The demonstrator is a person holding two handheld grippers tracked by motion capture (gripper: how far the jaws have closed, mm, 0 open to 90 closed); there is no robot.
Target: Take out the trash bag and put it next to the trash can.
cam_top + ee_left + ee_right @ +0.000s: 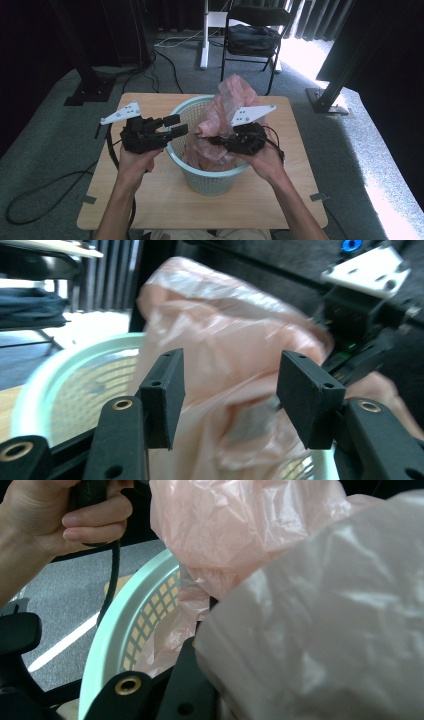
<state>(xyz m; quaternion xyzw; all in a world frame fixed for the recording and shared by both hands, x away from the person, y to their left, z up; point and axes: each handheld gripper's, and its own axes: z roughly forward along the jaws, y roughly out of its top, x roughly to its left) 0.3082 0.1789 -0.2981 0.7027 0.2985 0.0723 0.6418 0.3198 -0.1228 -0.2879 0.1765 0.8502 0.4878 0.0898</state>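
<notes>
- The pale green basket [207, 175] sits mid-table, and the pink plastic bag [225, 112] is bunched inside it, billowing above the rim, not yet spread over the edge.
- The right gripper [216, 141] has its jaws pinched on the bag's film.
- The left gripper [176, 126] gapes wide at the basket's left rim, holding nothing.
- There's bare table along the near edge and both sides.

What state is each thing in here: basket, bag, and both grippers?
Basket: upright on the table, pink bag partly inside.
Plastic bag: crumpled, bunched up, rising above the basket rim, not spread over it.
Left gripper: open, jaws apart and empty, facing the bag.
Right gripper: shut on the plastic bag.
</notes>
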